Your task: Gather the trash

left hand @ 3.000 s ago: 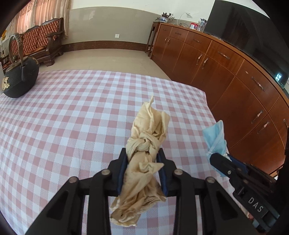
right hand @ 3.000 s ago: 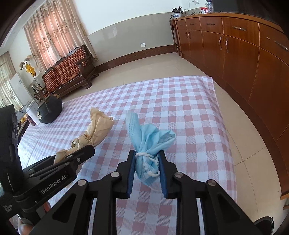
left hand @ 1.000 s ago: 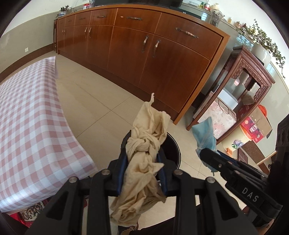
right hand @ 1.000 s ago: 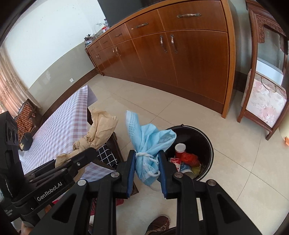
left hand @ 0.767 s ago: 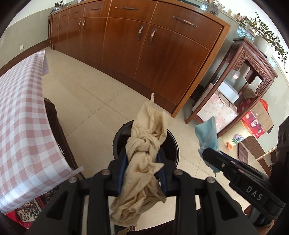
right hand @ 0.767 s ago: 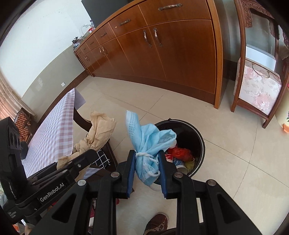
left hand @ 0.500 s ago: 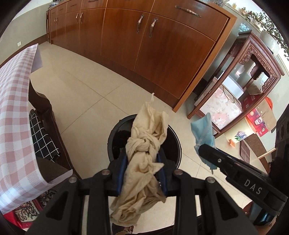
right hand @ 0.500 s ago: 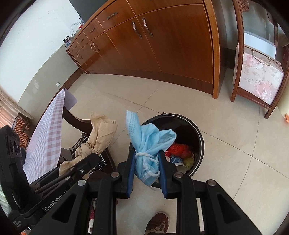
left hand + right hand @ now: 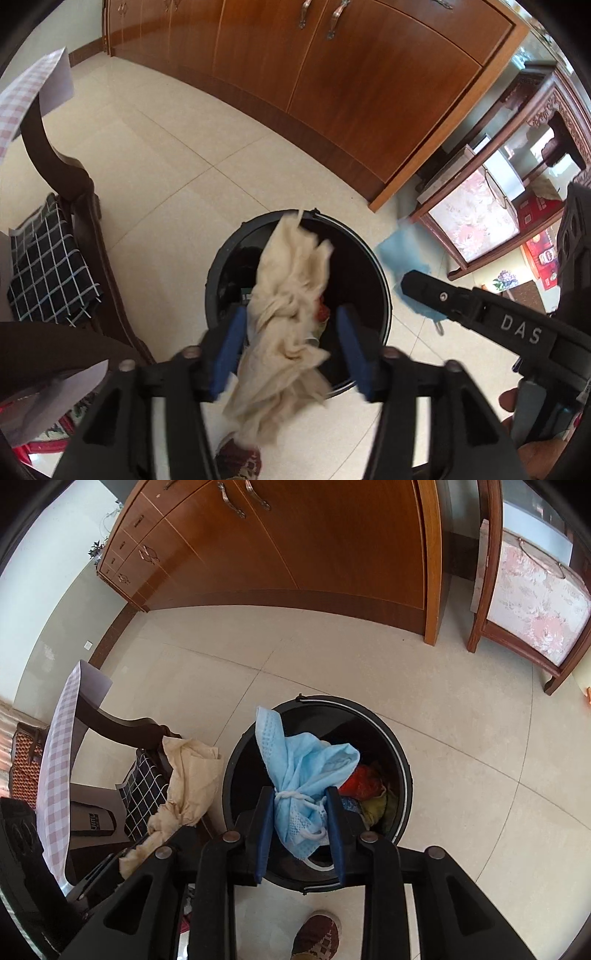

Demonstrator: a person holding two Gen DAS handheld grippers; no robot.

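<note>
Looking down on a glossy cream tiled floor, with a round black plastic bin standing on it. Seeing behind the bin a long brown wooden cabinet, to the right of the bin a carved dark wooden stand, and to the left of the bin a dark wooden chair with a black checked cushion under a pink checked tablecloth.

Hanging directly above the bin: a crumpled beige cloth rag, blurred, inside the left gripper. Having just been opening there, the jaws now standing well apart, the rag leaning on the left pad only and clear of the right one.

Showing only in the right wrist view: red and yellow rubbish inside the bin and a brown shoe in front of the bin. Holding there a knotted light blue face mask above the near part of the bin, in the right gripper; having just been opening a little, the pads touching the mask on both sides.

Counting: one bin, one rag, one mask, two grippers, one chair, one shoe.
</note>
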